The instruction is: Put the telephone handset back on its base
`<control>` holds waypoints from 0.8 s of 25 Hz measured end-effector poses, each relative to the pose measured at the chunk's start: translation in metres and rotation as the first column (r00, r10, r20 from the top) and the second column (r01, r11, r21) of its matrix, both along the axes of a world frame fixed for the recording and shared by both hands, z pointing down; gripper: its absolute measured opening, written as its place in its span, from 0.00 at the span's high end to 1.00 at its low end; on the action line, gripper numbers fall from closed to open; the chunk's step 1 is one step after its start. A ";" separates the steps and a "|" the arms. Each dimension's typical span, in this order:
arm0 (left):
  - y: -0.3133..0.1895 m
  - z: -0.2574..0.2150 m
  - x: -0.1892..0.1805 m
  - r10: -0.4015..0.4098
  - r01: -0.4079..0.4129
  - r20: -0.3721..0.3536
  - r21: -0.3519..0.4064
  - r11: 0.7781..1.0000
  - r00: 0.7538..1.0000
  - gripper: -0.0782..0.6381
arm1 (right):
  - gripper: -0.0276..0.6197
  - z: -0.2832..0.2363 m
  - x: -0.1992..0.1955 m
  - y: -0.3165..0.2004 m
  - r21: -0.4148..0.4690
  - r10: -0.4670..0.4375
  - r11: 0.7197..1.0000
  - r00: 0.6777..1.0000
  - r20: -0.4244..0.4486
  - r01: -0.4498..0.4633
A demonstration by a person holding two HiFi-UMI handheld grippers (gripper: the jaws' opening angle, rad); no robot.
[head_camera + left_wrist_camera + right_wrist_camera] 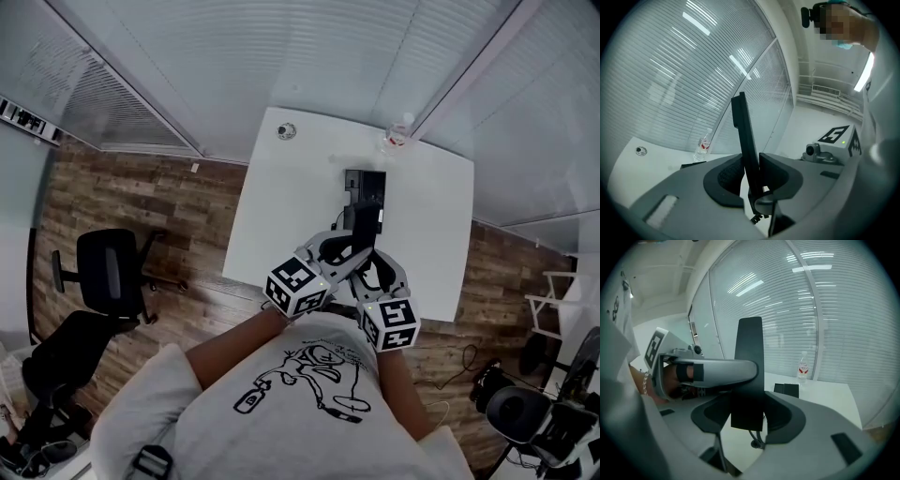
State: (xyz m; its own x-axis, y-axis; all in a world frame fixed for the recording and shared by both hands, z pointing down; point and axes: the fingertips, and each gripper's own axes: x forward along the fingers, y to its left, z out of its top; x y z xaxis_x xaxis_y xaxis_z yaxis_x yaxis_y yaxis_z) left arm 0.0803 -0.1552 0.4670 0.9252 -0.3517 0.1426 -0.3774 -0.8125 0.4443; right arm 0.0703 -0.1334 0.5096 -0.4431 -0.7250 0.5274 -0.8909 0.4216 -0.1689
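Note:
Above the white table [281, 197] I hold the black telephone handset [362, 223] upright with both grippers. My left gripper [336, 251] is shut on its thin sides; the handset [743, 140] shows edge-on between the jaws of this gripper [751, 173]. My right gripper [373, 267] is shut across its broad face, and the handset [749, 371] fills the gap of the gripper [747, 411]. A coiled cord [757, 439] hangs below. The black telephone base [364, 186] lies on the table beyond the handset, small in the right gripper view [786, 390].
A clear water bottle [398, 134] stands at the table's far edge, near a glass wall with blinds. A small round fitting [286, 130] sits at the far left corner. A black office chair [108, 272] stands on the wooden floor to the left.

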 end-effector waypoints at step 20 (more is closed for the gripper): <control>-0.024 0.044 -0.003 -0.203 0.191 0.186 0.077 0.978 0.961 0.67 | 0.65 0.039 0.006 -0.013 -0.077 0.077 0.994 0.997 -0.022 -0.078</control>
